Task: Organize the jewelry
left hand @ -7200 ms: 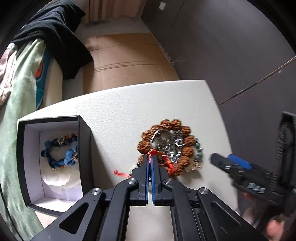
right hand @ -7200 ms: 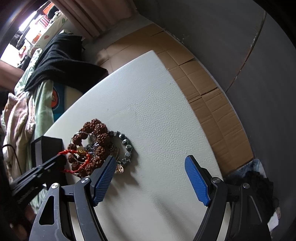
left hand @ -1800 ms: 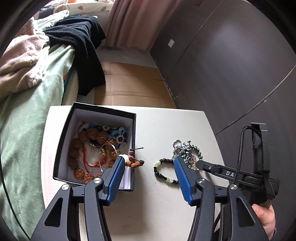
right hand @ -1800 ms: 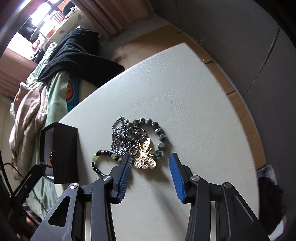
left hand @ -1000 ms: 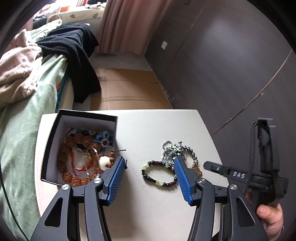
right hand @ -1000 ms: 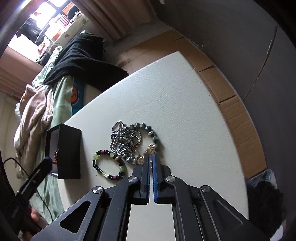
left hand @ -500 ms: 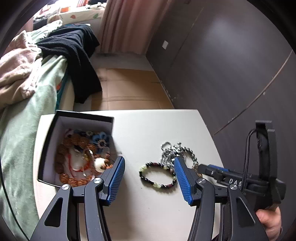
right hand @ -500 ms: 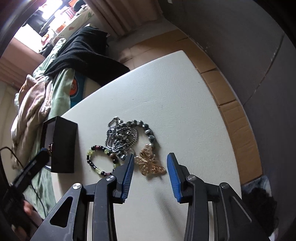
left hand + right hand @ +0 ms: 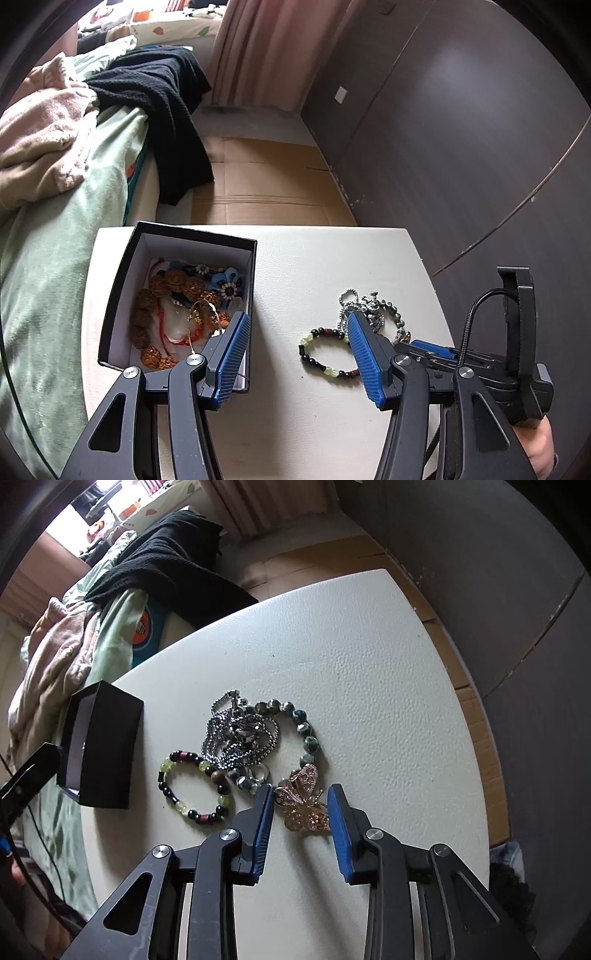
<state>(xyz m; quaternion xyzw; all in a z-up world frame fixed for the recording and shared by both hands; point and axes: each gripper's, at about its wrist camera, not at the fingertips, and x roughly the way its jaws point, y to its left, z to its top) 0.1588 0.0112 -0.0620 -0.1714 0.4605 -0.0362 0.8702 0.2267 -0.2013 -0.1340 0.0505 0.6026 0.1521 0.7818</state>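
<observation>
Right gripper [image 9: 300, 814] straddles the gold butterfly [image 9: 304, 805], which lies flat on the table [image 9: 369, 686] between its pads; a second ago those fingers were pressed together over the pendant, then sprang apart, and now the jaws are closing again with the butterfly in the gap, pads not visibly pressing it yet. So the first pinch likely missed or slipped, and this reads as a second try. Just far-left of the butterfly sit the silver chain [image 9: 240, 734] and grey bead bracelet [image 9: 306, 734], piled together and touching; the multicolour bracelet [image 9: 195, 786] lies left of them. Left gripper [image 9: 295, 354] hovers, fingers apart and empty, over the table between the box [image 9: 122, 280] and the multicolour bracelet. The box, at the table's left, already holds the brown bead strand [image 9: 155, 317] and blue flower piece [image 9: 225, 284]. Judged: four pieces left outside the box, about a third done.
</observation>
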